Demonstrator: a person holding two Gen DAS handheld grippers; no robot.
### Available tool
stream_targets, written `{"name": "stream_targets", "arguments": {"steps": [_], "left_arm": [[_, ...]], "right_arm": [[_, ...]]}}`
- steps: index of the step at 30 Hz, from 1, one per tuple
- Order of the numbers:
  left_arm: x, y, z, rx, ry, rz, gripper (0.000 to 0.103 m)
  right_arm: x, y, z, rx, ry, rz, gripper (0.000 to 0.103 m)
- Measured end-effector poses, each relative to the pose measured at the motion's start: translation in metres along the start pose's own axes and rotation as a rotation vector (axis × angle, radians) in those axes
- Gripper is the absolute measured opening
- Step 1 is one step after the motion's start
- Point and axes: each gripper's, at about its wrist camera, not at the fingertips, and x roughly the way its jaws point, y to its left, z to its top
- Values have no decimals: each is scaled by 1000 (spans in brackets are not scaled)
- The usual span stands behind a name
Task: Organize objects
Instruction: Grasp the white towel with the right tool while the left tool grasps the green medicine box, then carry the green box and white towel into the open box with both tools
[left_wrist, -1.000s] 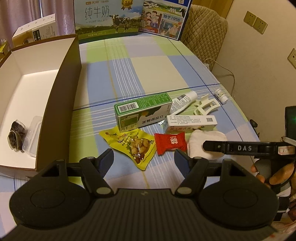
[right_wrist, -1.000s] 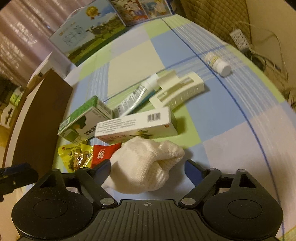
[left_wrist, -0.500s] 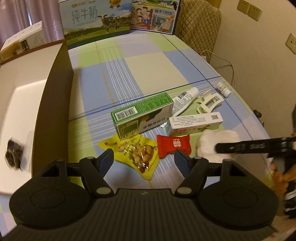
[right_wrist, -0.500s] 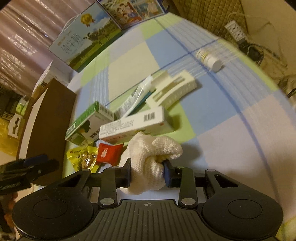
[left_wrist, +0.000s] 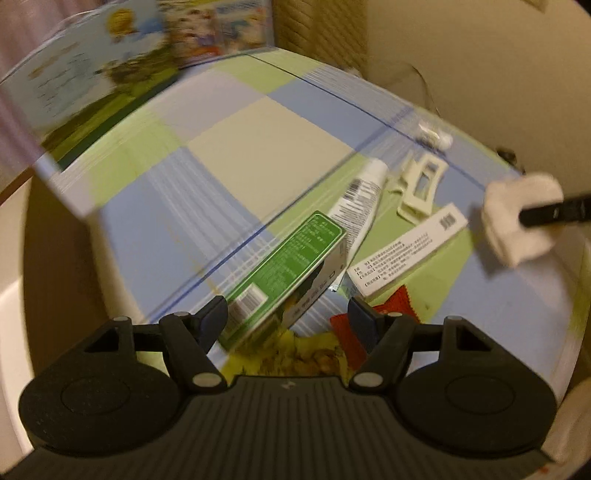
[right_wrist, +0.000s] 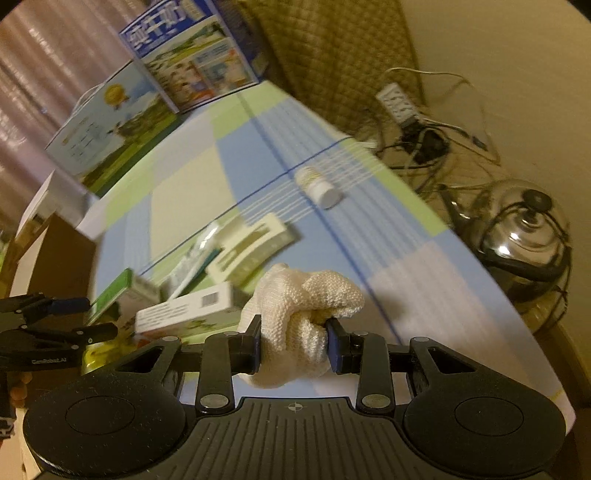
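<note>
My right gripper (right_wrist: 293, 341) is shut on a white knitted cloth bundle (right_wrist: 299, 310) and holds it above the checked tablecloth; the bundle also shows in the left wrist view (left_wrist: 521, 218). My left gripper (left_wrist: 288, 317) is open, low over a green box (left_wrist: 284, 277), with a yellow snack packet (left_wrist: 295, 354) and a red sachet (left_wrist: 391, 306) just under it. A long white box (left_wrist: 406, 251), a white tube (left_wrist: 360, 206), a cream plastic clip (left_wrist: 421, 188) and a small white bottle (right_wrist: 319, 184) lie nearby.
A brown cardboard box wall (left_wrist: 62, 258) stands at the left. Two milk cartons (right_wrist: 110, 129) stand at the table's far end. A quilted chair back (right_wrist: 332, 55), cables and a glass kettle (right_wrist: 524, 236) are beyond the right table edge.
My right gripper has closed on the cloth bundle and lifted it off the table. My left gripper has swung forward and down toward the green box and tilted.
</note>
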Motion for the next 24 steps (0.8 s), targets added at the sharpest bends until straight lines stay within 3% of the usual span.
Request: {"name": "stream_targets", "arguments": {"steps": [9, 11, 13, 16, 21, 24], "left_arm": [[37, 3, 17, 203, 47, -29, 65], [41, 3, 17, 238, 57, -39, 57], [44, 0, 16, 272, 60, -62, 42], [41, -6, 13, 331, 34, -53, 27], [27, 0, 11, 284, -3, -38, 26], [11, 10, 11, 206, -35, -13, 26]], "right_arm": [[-7, -23, 0, 78, -17, -71, 31], [-7, -25, -1, 85, -15, -83, 31], [-7, -26, -2, 89, -14, -91, 31], [-7, -25, -4, 88, -14, -98, 31], [-10, -17, -1, 63, -29, -89, 31], [-13, -6, 1, 35, -41, -73, 31]]}}
